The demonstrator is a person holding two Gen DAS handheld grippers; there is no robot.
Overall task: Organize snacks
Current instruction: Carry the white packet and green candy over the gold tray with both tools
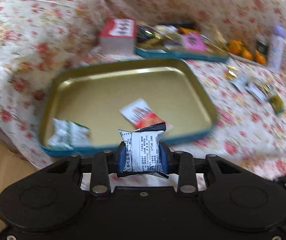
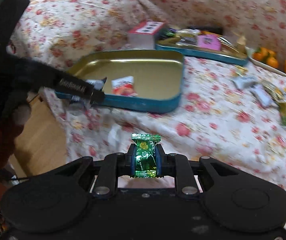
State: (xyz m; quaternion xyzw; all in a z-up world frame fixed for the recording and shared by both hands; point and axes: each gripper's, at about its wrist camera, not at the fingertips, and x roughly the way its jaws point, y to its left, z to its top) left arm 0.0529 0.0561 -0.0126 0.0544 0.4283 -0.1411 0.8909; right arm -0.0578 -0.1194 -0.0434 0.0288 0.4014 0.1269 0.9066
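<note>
Gold tin tray [image 1: 127,80] holds two packets; several loose on bedspread [image 1: 233,120]. Left tool [image 1: 142,154] grips white snack [image 1: 143,150], right tool [image 2: 145,161] grips green candy [image 2: 145,156], both near tray.

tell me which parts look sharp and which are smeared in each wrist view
Left wrist view: the left tongs and the white snack packet they grip are sharp, while the gold tin tray and floral cloth are motion-smeared. Right wrist view: the right tongs and green foil candy are crisp with foil glare; the background is blurred.
</note>
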